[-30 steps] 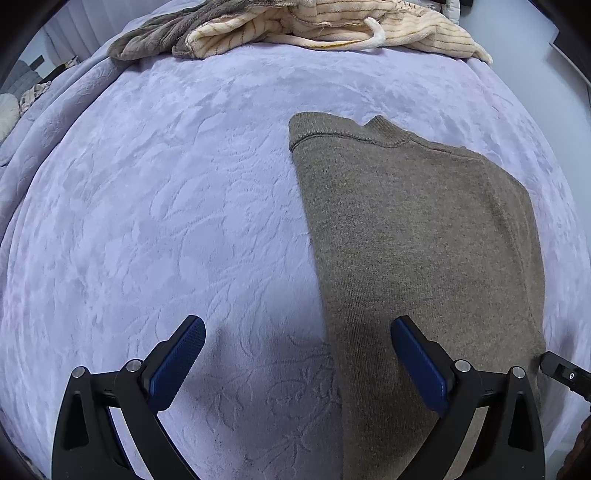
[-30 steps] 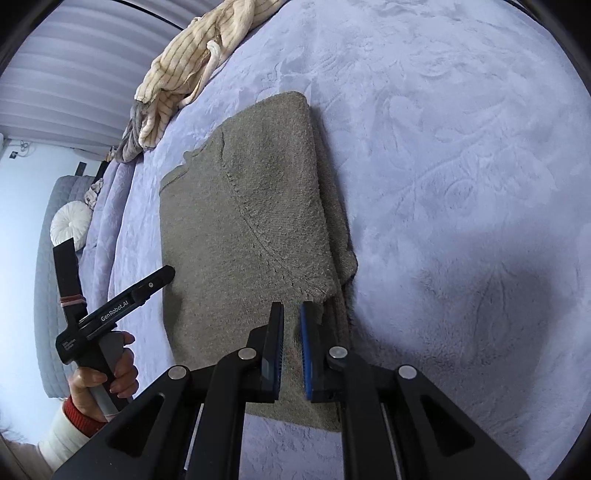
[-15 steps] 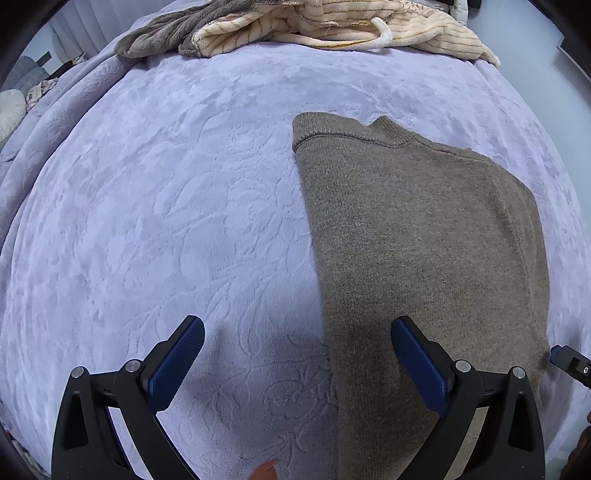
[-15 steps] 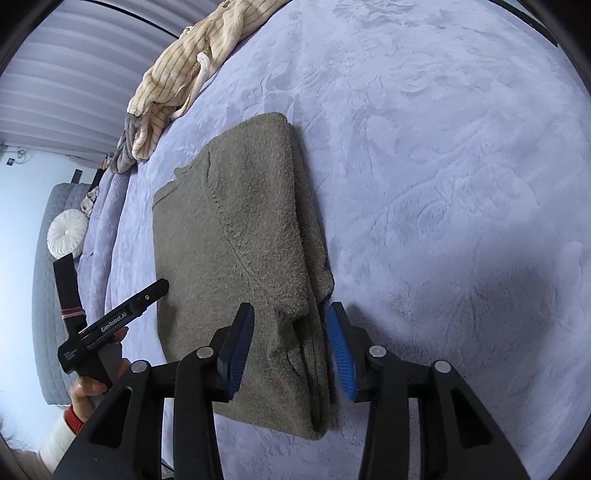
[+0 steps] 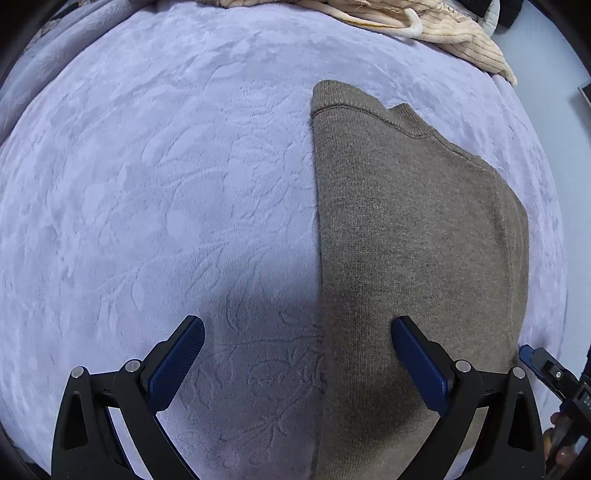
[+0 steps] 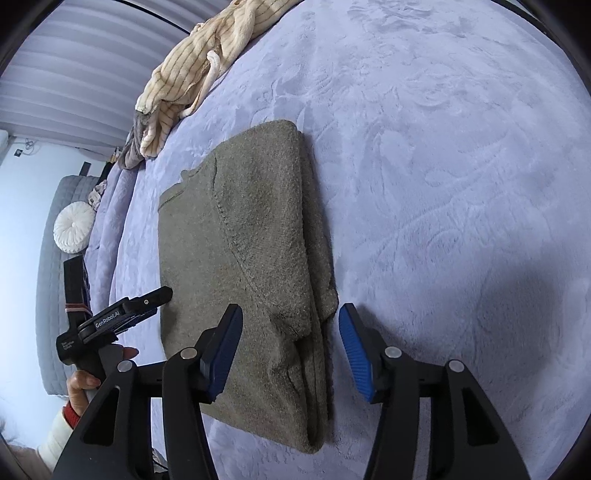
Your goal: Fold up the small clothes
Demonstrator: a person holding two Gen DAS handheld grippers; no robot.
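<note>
The right gripper [image 6: 291, 350], pinched shut on the folded sleeve edge of the brown sweater [image 6: 251, 258] a second ago, now stands wide apart over it, low in the frame. The left gripper [image 5: 297, 365] has drifted nearer, so the striped garment [image 5: 454, 33] sits higher, cropped at the top.

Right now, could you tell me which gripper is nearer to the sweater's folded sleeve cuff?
Right. The right gripper hangs open directly over the cuff; the left gripper straddles the brown sweater's opposite edge.
</note>
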